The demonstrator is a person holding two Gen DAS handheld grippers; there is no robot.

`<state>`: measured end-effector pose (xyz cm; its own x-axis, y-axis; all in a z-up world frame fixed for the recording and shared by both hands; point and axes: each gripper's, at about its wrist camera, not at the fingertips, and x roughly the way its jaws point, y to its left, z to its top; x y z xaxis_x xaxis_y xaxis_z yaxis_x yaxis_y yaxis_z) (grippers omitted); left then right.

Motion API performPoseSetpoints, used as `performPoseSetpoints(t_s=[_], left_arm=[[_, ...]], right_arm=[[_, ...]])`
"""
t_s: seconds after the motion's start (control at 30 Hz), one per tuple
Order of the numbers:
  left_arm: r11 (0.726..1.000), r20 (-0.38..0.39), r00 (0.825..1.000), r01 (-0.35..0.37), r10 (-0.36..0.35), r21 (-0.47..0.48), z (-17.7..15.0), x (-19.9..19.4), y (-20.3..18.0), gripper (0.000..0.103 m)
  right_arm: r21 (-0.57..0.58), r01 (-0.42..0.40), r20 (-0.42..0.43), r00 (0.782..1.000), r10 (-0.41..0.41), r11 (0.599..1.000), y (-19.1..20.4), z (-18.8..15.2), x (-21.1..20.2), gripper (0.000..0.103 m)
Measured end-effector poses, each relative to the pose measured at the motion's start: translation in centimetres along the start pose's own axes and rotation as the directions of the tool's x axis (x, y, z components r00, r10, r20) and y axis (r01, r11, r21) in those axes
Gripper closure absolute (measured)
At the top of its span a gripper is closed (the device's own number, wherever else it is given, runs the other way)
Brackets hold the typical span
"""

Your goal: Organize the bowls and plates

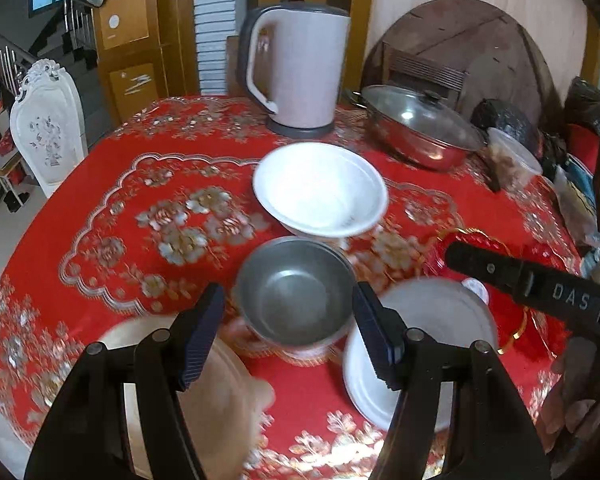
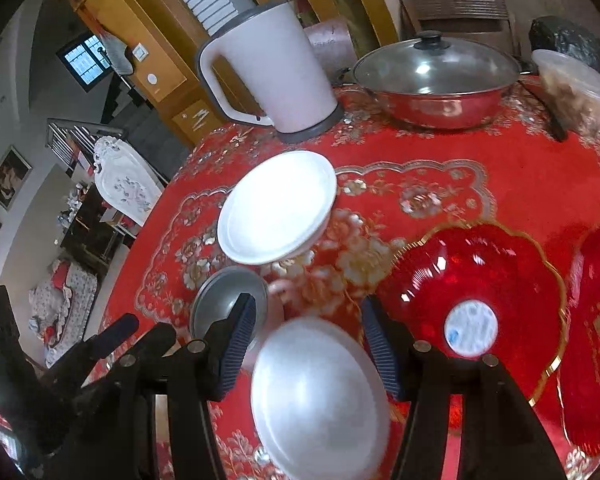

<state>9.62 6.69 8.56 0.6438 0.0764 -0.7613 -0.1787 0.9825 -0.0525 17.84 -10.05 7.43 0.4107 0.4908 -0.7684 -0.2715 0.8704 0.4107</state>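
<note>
- Left gripper [image 1: 288, 332]: jaws wide, holding nothing, at the table's near edge. Small round grey metal bowl [image 1: 294, 292] sits just ahead, between the fingers, upright and hollow; left hand is nearer to it.
- Right gripper [image 2: 308, 344]: jaws wide, empty, over a shallow round white plate [image 2: 320, 396], blurred.
- Right of that, a scalloped red glass dish with gold rim [image 2: 476, 304].
- Further in, mid-table on the red flowered tablecloth [image 1: 140, 208]: larger white ceramic bowl [image 1: 320, 188], seemingly stacked.
- Far edge: pale electric kettle [image 1: 300, 72], lidded steel pot [image 1: 420, 128].
</note>
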Motion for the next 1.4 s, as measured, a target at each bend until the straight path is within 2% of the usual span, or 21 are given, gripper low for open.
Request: performPoseSetpoints(t_s=[0.17, 0.23, 0.43, 0.6, 0.77, 0.97, 1.03, 1.17, 1.2, 1.23, 1.27, 1.3, 1.33, 1.4], left_arm=[[0.999, -0.037, 0.999, -0.024, 0.025, 0.023, 2.8, 1.5, 1.0, 0.038], [1.000, -0.061, 0.998, -0.013, 0.014, 0.023, 4.0, 2.5, 1.3, 0.038], [0.999, -0.122, 0.992, -0.027, 0.031, 0.037, 6.6, 7.4, 1.9, 0.038], [0.999, -0.155, 0.988, 0.016, -0.010, 0.035, 7.5, 10.1, 2.2, 0.038], [1.000, -0.183, 0.983, 0.014, -0.011, 0.015, 8.4, 12.3, 2.6, 0.038], [0.999, -0.216, 0.976, -0.017, 0.027, 0.047, 8.6, 14.5, 2.2, 0.038], [0.999, -0.223, 0.975, -0.009, 0.017, 0.041, 8.6, 14.9, 2.3, 0.038], [1.000, -0.231, 0.973, -0.006, 0.013, 0.031, 8.7, 15.4, 2.3, 0.038], [0.999, -0.240, 0.970, -0.014, 0.022, 0.032, 8.7, 15.6, 2.2, 0.043], [0.999, -0.248, 0.968, -0.021, 0.029, 0.035, 8.6, 15.9, 2.1, 0.056], [0.999, -0.261, 0.965, -0.010, 0.020, 0.041, 8.5, 16.1, 2.0, 0.063], [0.999, -0.270, 0.963, -0.001, 0.013, 0.041, 8.4, 16.3, 2.0, 0.076], [0.999, -0.280, 0.960, 0.001, 0.009, 0.035, 8.2, 16.5, 2.1, 0.084], [0.999, -0.275, 0.961, -0.018, 0.024, 0.026, 8.0, 16.5, 2.3, 0.086]], right_arm=[[0.031, -0.015, -0.026, 1.000, 0.016, 0.999, 0.2, 2.2, 2.4, 0.046], [0.051, -0.022, -0.038, 0.999, 0.024, 0.998, 0.4, 3.2, 3.7, 0.046], [0.112, -0.024, -0.080, 0.996, 0.033, 0.993, 0.1, 4.9, 7.5, 0.046], [0.123, -0.006, -0.114, 0.993, 0.020, 0.992, -0.2, 5.8, 9.9, 0.046], [0.076, 0.042, -0.125, 0.992, -0.033, 0.996, 0.2, 6.8, 11.4, 0.047], [0.037, 0.076, -0.146, 0.987, -0.069, 0.996, 0.9, 7.0, 12.8, 0.059], [0.039, 0.075, -0.141, 0.988, -0.069, 0.996, 0.8, 7.1, 12.9, 0.072], [0.043, 0.059, -0.147, 0.988, -0.053, 0.997, 0.5, 7.1, 13.3, 0.075], [0.046, 0.055, -0.147, 0.988, -0.047, 0.997, 0.3, 7.0, 13.3, 0.079], [0.048, 0.054, -0.147, 0.988, -0.046, 0.997, 0.3, 7.0, 13.3, 0.081], [0.048, 0.054, -0.145, 0.988, -0.046, 0.997, 0.2, 6.9, 13.2, 0.081], [0.042, 0.054, -0.143, 0.989, -0.048, 0.998, 0.3, 6.9, 13.1, 0.083], [0.033, 0.058, -0.142, 0.989, -0.052, 0.998, 0.3, 6.8, 13.0, 0.085], [0.019, 0.061, -0.138, 0.989, -0.057, 0.998, 0.5, 6.7, 12.8, 0.085]])
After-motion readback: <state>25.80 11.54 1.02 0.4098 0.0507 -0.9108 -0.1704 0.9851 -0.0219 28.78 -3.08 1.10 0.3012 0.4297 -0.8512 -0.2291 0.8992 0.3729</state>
